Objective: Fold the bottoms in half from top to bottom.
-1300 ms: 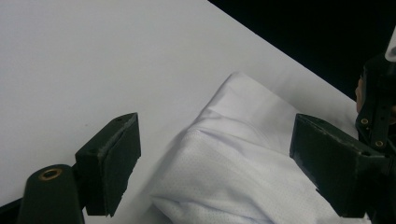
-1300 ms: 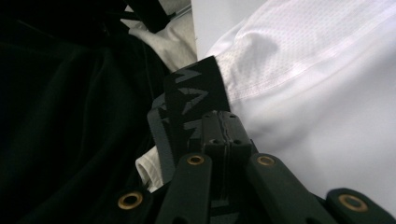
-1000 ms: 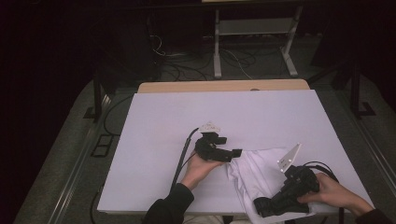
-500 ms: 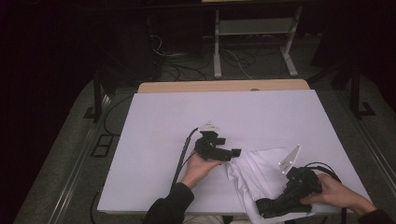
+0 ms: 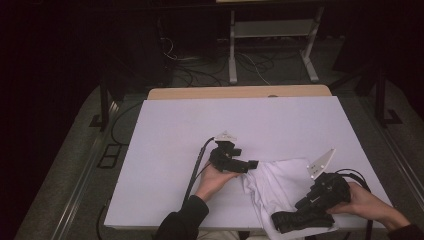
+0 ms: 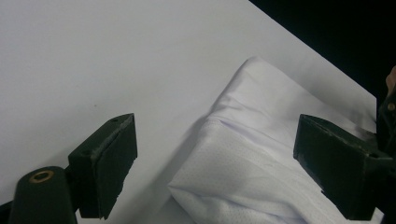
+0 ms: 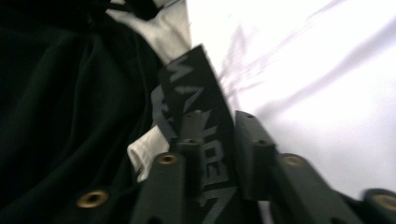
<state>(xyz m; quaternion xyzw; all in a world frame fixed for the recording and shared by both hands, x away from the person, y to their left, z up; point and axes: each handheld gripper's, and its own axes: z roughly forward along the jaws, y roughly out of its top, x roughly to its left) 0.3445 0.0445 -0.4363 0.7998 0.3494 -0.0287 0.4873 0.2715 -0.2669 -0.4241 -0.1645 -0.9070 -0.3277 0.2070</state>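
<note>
Dim room, my white-topped table lit from above.

My table [image 5: 165,150] is covered by a white sheet, and a strip of bare wood edge [image 5: 240,92] shows along its far side. Beyond it the room falls off into near-black. A pale metal stand [image 5: 270,45] with two splayed legs and a low shelf sits on the grey floor [image 5: 350,95] behind the table, with loose cables [image 5: 200,62] tangled beside its feet. A dark post [image 5: 104,102] rises left of the table, another [image 5: 381,95] on the right. Floor rails [image 5: 80,185] run along the left side. No wall or window can be made out in the dark.
</note>
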